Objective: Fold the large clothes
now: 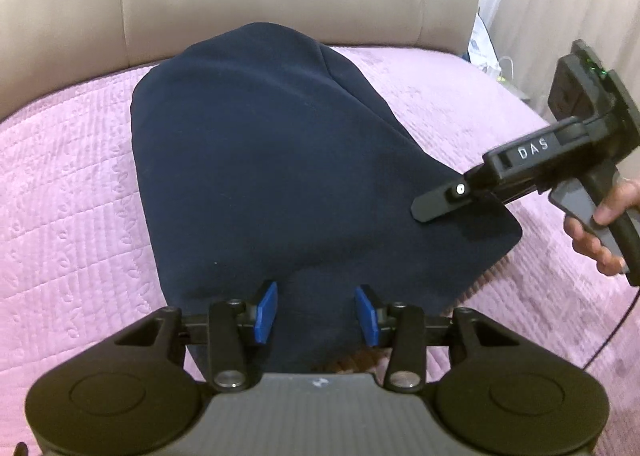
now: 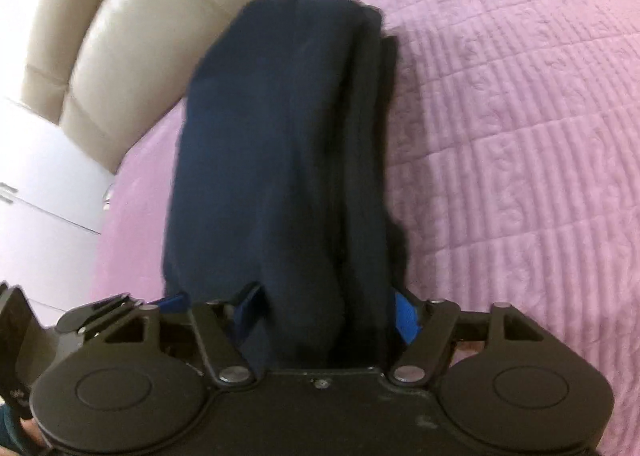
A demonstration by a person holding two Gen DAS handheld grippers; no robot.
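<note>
Our left gripper (image 1: 316, 314) sits half-open over the folded navy cloth garment (image 1: 256, 160); our right gripper (image 2: 328, 312) straddles its thick edge, can't tell if it's pinching.

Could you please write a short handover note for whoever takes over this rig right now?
Left hand-held gripper: at the near edge of the navy garment, pads apart with cloth between them and no visible pinch.
Right hand-held gripper: over the garment's near right corner. Cloth fills the jaws, but the grip is unclear.
Garment: lies on the pink bedspread, already folded into a layered panel.
Left to do: probably one more fold, then smoothing.
</note>
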